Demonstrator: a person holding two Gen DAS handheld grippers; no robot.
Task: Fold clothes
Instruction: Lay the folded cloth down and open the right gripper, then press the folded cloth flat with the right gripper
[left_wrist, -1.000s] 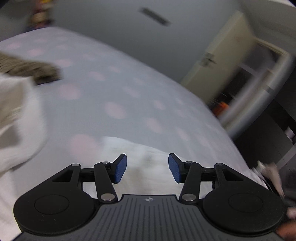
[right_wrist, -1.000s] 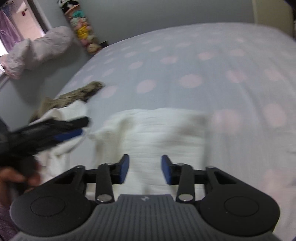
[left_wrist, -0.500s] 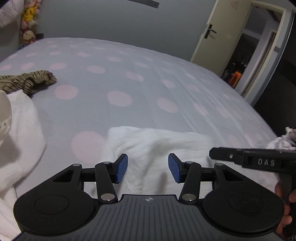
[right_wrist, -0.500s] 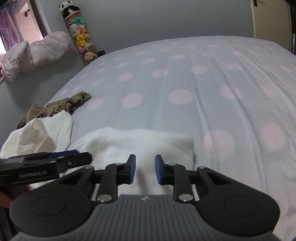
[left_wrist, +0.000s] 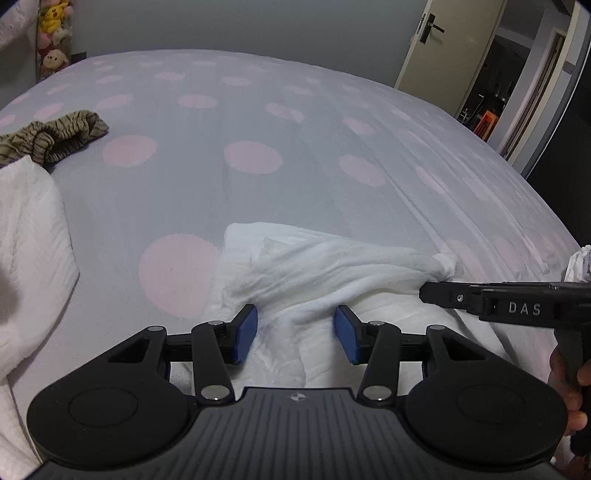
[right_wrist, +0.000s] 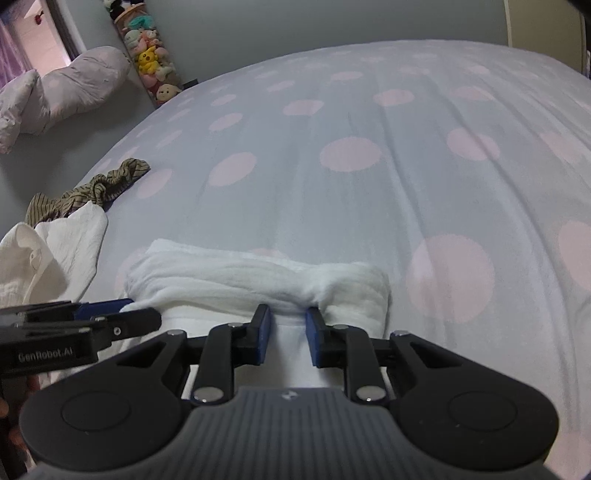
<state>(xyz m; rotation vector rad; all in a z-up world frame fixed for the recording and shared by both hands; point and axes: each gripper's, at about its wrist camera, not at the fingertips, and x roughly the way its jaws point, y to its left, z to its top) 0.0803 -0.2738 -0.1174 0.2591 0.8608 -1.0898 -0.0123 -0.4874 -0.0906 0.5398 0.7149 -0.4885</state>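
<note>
A white garment (left_wrist: 317, 266) lies bunched on the dotted bed sheet, also in the right wrist view (right_wrist: 258, 280). My left gripper (left_wrist: 294, 334) is open, its blue pads on either side of a raised fold at the garment's near edge. My right gripper (right_wrist: 288, 332) has its jaws nearly closed, pinching a ridge of the white garment's edge. The right gripper also shows from the side in the left wrist view (left_wrist: 436, 293), at the cloth's right corner. The left gripper shows at the left of the right wrist view (right_wrist: 122, 314).
A second white garment (left_wrist: 29, 229) lies crumpled at the left, with a brown striped garment (left_wrist: 55, 136) behind it. The bed sheet (left_wrist: 258, 110) stretches far ahead. A door (left_wrist: 436, 44) stands at the back right; a pillow (right_wrist: 55, 96) and stuffed toys (right_wrist: 151, 59) are at the back left.
My right gripper's jaws have narrowed onto the white garment's edge and the cloth has bunched into a ridge. The left gripper has steadied over the garment's near edge, still open.
</note>
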